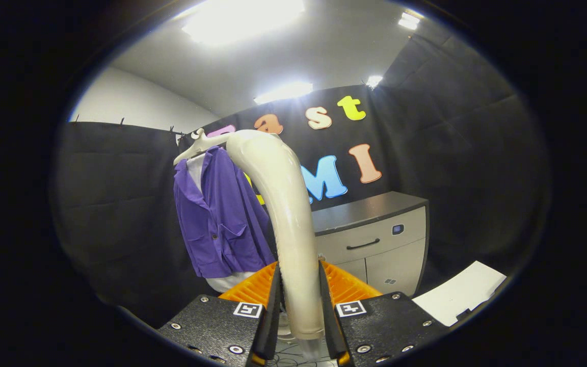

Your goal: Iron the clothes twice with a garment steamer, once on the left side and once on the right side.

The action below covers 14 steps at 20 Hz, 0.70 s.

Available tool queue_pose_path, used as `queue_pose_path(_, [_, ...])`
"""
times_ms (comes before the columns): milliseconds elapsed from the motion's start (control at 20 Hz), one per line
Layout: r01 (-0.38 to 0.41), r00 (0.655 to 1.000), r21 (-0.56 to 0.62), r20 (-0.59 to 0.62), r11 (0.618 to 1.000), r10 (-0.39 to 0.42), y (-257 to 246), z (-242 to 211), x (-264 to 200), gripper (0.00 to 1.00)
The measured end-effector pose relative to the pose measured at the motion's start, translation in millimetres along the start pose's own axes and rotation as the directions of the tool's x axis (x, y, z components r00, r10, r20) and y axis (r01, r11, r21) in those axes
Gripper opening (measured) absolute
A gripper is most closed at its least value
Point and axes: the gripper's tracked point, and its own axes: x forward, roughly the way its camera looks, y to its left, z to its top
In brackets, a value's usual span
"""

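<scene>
Gripping the cream garment steamer (293, 224) by its handle, your gripper (299, 306) has both fingers pressed against its sides. The steamer's head curves up toward the purple jacket (217, 219), hanging left of a grey cabinet (375, 239).

Cream steamer (283, 204), purple jacket (222, 219) (white underneath), grey cabinet (375, 239), orange-and-black fingers (273, 300).

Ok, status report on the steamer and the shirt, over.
Hand-held gripper shut on steamer, both fingers on its handle. Steamer head up near the hanger, beside purple shirt. Shirt hanging, nothing between it and steamer. Cabinet beyond, off to the side.
</scene>
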Motion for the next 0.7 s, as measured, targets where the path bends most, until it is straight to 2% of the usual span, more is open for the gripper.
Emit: queue_pose_path(700, [-0.007,1.0,-0.038,0.014,0.999,0.007,23.4,5.6,-1.3,0.38])
